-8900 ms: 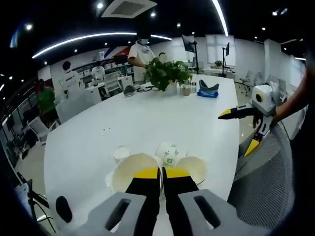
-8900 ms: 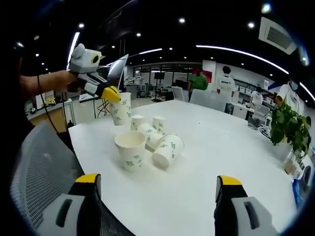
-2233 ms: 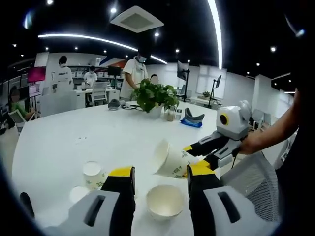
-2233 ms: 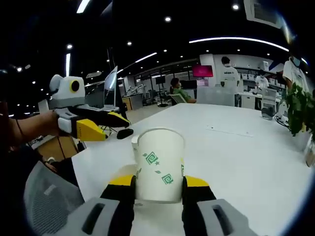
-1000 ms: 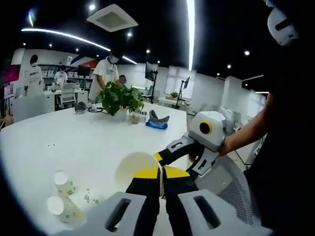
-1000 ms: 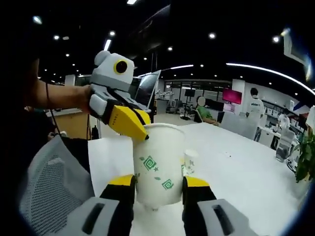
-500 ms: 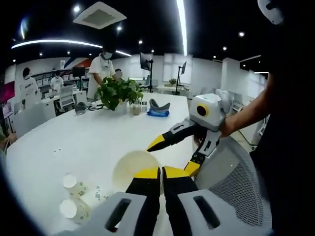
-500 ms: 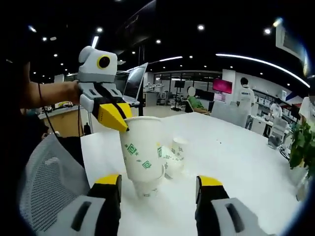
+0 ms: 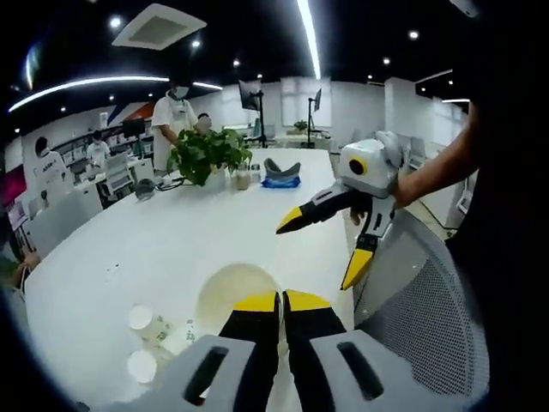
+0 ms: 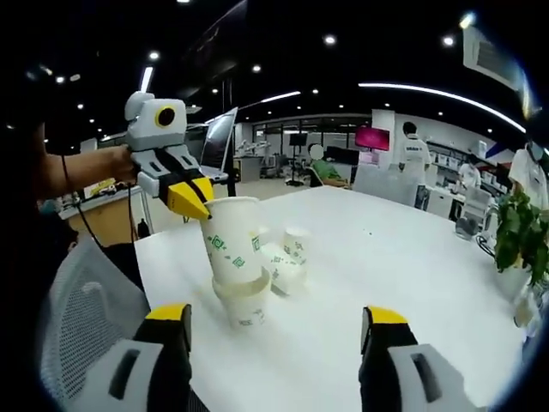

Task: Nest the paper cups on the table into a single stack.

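In the right gripper view, the left claw [image 10: 196, 204] pinches the rim of a white paper cup [image 10: 230, 240] printed with green square-spiral marks; no lettering on it is legible. That cup sits tilted in the mouth of a second cup [image 10: 247, 308] standing on the white counter [image 10: 369, 275]. Just behind them, two more cups [image 10: 289, 254] rest on the counter, one lying on its side, one upright. The right claw [image 10: 274, 330] is spread wide and holds nothing. In the left gripper view, the left claw [image 9: 280, 302] has its yellow tips pressed together on the cup's rim [image 9: 236, 292], with the right claw [image 9: 330, 249] gaping beyond it. A potted plant [image 9: 203, 153] stands at the counter's far end.
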Action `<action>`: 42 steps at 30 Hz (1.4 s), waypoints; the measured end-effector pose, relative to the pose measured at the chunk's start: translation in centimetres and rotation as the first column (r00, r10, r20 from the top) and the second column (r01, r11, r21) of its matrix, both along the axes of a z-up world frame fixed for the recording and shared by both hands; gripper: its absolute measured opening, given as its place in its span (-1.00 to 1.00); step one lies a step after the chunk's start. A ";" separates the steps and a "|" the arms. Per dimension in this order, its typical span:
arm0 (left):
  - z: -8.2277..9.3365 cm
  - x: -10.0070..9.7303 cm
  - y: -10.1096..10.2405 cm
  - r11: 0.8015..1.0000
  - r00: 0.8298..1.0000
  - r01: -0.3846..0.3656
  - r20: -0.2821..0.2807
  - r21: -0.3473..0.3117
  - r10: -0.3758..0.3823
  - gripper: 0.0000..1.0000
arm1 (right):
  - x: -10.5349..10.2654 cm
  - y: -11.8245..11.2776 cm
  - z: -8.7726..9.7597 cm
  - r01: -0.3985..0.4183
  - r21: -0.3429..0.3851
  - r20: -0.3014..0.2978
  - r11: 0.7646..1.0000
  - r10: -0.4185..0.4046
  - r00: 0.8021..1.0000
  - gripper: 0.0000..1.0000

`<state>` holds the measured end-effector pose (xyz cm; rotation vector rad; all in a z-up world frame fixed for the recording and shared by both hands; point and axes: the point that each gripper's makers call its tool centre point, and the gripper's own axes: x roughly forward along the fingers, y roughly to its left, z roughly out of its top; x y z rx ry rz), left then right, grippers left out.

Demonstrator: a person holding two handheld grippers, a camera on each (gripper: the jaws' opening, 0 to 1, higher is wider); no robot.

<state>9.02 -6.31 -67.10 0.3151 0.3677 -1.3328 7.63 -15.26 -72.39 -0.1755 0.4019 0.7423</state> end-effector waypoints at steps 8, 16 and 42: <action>-1.1 0.1 0.1 0.998 1.000 0.018 0.020 0.052 -0.019 -1.00 | -0.8 -1.5 -0.1 0.038 -0.014 -0.002 0.999 -0.038 0.999 0.66; -3.0 0.0 -0.4 0.992 0.999 0.042 0.030 0.120 -0.046 -1.00 | -1.6 -1.5 0.2 0.027 0.016 0.022 1.000 -0.028 0.999 0.84; -7.7 -0.5 -2.1 0.982 0.994 0.087 -0.073 0.165 -0.076 -0.96 | -2.4 -1.5 -2.1 0.079 0.029 0.004 0.996 -0.079 0.997 0.98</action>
